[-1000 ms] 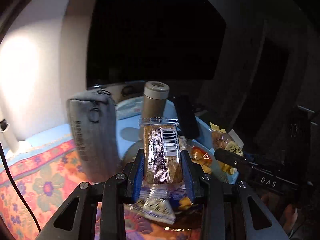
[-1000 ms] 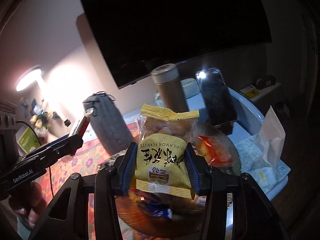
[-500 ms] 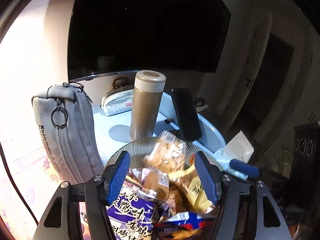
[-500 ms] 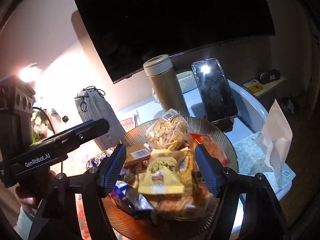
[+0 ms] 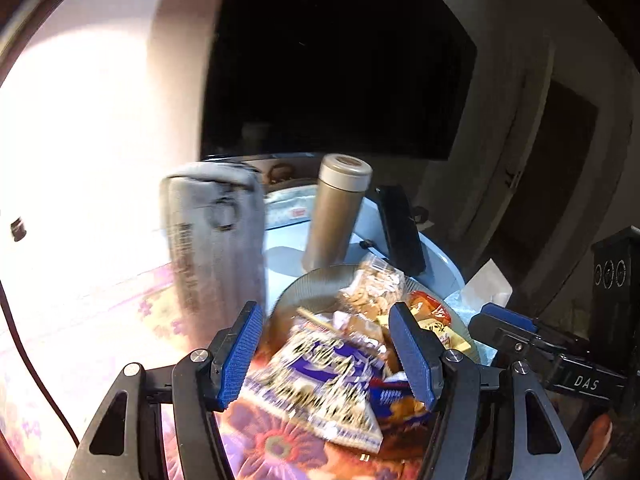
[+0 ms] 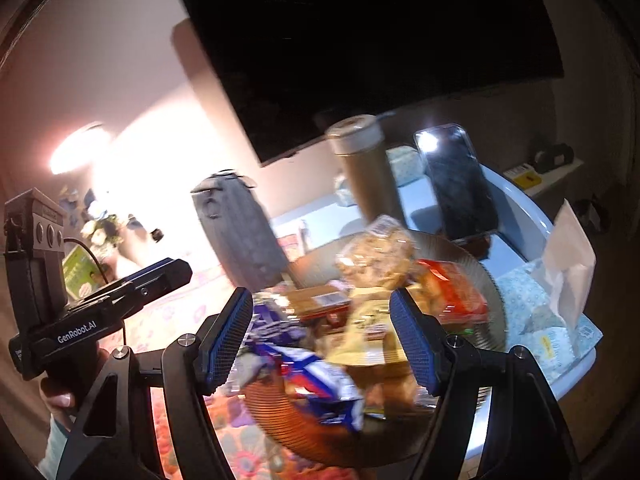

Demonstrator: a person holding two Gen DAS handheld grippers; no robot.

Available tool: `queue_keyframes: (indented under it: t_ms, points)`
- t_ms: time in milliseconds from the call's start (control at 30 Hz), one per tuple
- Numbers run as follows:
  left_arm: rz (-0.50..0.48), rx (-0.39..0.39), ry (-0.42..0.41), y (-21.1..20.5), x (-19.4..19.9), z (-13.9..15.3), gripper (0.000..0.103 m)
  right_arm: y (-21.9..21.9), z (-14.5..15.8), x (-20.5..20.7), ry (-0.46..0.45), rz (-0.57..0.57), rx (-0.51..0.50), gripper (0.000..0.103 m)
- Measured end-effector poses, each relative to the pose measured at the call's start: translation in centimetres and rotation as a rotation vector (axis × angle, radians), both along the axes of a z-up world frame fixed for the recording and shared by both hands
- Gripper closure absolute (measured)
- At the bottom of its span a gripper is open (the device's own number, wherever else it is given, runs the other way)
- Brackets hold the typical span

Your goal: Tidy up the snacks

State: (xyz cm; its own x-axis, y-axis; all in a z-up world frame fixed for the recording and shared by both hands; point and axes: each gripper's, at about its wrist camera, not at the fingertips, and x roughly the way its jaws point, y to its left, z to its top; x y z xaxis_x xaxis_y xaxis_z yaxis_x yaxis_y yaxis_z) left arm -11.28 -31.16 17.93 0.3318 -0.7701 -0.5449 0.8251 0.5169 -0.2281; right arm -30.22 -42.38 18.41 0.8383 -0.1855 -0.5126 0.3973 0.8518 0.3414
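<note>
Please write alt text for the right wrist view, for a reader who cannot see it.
The right gripper hangs open and empty over a ridged plate heaped with snack packets. Behind the plate stand a flask, a phone and a grey pouch; the left gripper shows at the left edge.

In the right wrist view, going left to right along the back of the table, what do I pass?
Left gripper → grey pouch → flask → phone → white paper bag.
</note>
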Motion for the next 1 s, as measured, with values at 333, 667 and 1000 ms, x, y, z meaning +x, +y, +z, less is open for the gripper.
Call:
queue_keyframes:
  t_ms: [333, 667, 1000]
  points:
    - [0.200, -0.033, -0.125, 11.9, 0.9, 2.0, 0.039, 9.8, 1.8, 4.5, 0.016, 0.167, -0.118, 0.032]
    - [0.441, -0.003, -0.202, 24.2, 3.4, 1.2, 0.032, 20.6, -1.6, 12.7, 0.115, 0.375, -0.129, 0.032]
    - [0.626, 0.101, -0.142, 29.5, 7.2, -6.6, 0.032, 27.2, -7.8, 18.4, 0.216, 0.382, -0.228, 0.032]
